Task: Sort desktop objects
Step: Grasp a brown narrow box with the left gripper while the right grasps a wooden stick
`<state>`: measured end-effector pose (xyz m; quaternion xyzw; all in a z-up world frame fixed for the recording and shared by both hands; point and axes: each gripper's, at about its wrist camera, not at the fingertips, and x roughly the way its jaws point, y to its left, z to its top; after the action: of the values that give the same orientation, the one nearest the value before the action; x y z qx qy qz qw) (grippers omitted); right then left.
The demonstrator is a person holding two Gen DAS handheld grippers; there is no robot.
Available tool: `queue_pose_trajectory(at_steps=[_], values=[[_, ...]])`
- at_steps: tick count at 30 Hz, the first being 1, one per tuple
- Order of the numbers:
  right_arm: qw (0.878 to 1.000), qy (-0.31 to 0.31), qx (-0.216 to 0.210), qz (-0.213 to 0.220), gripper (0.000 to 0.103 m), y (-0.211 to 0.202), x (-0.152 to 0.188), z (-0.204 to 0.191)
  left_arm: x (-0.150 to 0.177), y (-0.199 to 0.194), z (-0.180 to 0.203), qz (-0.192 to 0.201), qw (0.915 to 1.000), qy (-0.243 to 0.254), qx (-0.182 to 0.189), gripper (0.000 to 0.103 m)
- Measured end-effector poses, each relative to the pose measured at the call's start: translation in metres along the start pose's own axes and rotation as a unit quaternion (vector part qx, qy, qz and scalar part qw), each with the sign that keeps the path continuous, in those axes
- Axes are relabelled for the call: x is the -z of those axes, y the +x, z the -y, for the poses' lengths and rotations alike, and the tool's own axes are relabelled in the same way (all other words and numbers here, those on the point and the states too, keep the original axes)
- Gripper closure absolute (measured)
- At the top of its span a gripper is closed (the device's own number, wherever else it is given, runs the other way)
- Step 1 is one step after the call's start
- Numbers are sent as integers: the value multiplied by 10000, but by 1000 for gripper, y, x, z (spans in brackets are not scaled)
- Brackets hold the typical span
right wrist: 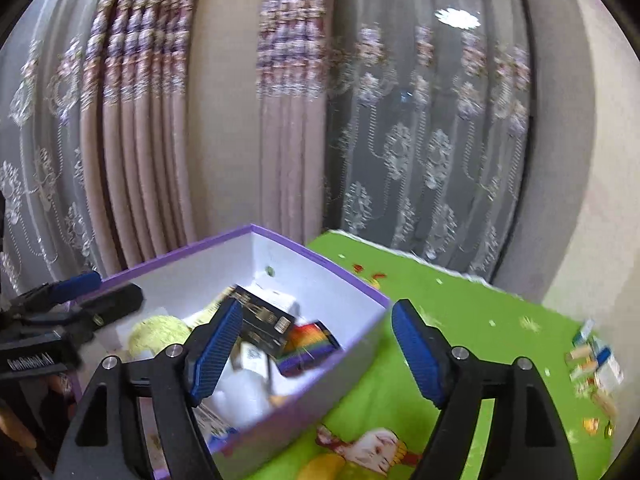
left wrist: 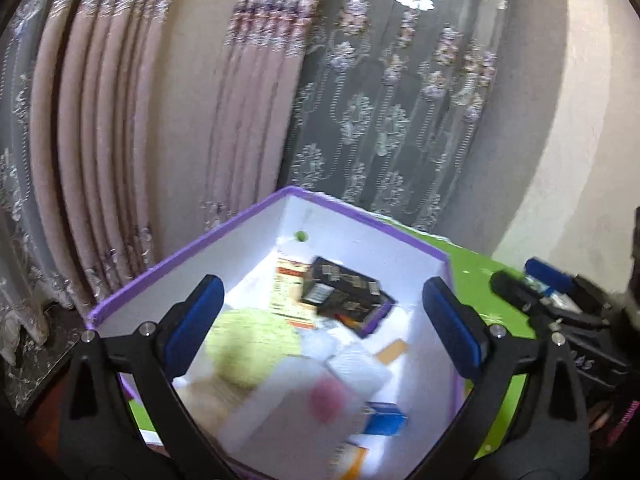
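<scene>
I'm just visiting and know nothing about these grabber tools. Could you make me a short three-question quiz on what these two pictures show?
1. True or false: the left gripper is open and holds nothing.
2. Which item lies inside the purple-rimmed box?
A. a black carton
B. a banana
C. a mug
3. Fill in: the box stands on a ____ printed mat.

Key: 1 true; 2 A; 3 green. The right gripper is open too, its fingers either side of the box's near wall, and small items lie loose on the mat's right edge.

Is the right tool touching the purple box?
Cannot tell. In the right wrist view the right tool is open, straddling the purple box wall; its left finger overlaps the contents, but motion blur hides any contact or gap.
</scene>
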<state>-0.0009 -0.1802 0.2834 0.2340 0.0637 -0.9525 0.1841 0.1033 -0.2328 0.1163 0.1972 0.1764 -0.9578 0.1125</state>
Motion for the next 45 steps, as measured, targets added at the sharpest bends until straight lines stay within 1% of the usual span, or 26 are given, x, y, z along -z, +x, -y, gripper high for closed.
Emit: queue_pose_trajectory(at_steps=[4,5,7,8,9,12,14,16,18,19,20,23,26,28,30,32,34,35,36,37,38,39,40,41,42,45], values=[[9989,304,322,-136,23,-11,22,36,4,-11,34,63,9977,176,651,3],[9980,441,431,-143,23,-16,28,49,5,-14,43,64,9961,216,851,3],[9954,697,630,-184,22,-25,39,75,9,-17,66,-94,9891,361,1428,1],[9935,823,753,-209,22,-30,45,89,13,-15,84,-315,9817,510,1806,1],[9913,949,878,-227,22,-35,51,102,17,-13,98,-512,9759,637,2022,1],[9829,1260,1277,-410,22,-48,72,143,35,0,141,-1053,9596,1071,2380,1],[9798,1166,1507,-605,22,-54,85,170,50,17,167,-1493,9449,1241,2634,1],[9791,927,1607,-837,22,-55,93,196,63,36,189,-1780,9376,1363,2659,1],[9754,686,1779,-1110,22,-52,98,231,73,56,210,-2027,9311,1501,2634,1],[9715,668,1889,-1269,22,-48,102,258,78,67,221,-2123,9283,1589,2608,1],[9684,723,1963,-1354,22,-46,103,275,84,82,237,-2210,9253,1747,2538,1],[9533,1001,2282,-1705,22,-31,113,342,96,117,277,-2339,9213,1990,2387,1],[9406,1200,2380,-2102,22,-10,127,389,106,151,316,-2540,9165,2073,2293,1],[9346,1254,2394,-2314,22,7,133,410,115,175,345,-2705,9108,2120,2286,1],[9298,1306,2386,-2481,22,20,138,425,119,197,369,-2773,9084,2211,2213,1],[9294,1193,2264,-2660,24,33,141,432,123,216,392,-2800,9037,2401,2173,1],[9251,1021,2205,-2919,24,42,145,432,125,233,412,-2806,8977,2624,2157,1],[9250,1020,2192,-2931,24,41,147,432,125,242,419,-2816,8942,2710,2182,1],[9270,1207,2046,-2904,25,37,150,434,125,247,426,-2808,8918,2776,2209,1],[9305,1304,1983,-2790,26,28,152,435,123,254,431,-2779,8906,2829,2227,1],[9287,1292,2089,-2778,39,21,154,434,122,260,438,-2731,8897,2892,2241,1],[9249,1311,2245,-2773,60,15,155,432,121,268,445,-2701,8876,2964,2266,1],[9236,1380,2243,-2787,67,10,154,430,121,276,453,-2701,8848,3024,2295,1],[9276,1464,2069,-2743,79,1,155,425,121,283,461,-2708,8819,3068,2339,1],[9311,1474,1959,-2702,84,-4,155,419,121,288,467,-2700,8795,3119,2372,1],[9372,1265,1862,-2666,84,-18,160,392,124,299,494,-2662,8694,3346,2476,1]])
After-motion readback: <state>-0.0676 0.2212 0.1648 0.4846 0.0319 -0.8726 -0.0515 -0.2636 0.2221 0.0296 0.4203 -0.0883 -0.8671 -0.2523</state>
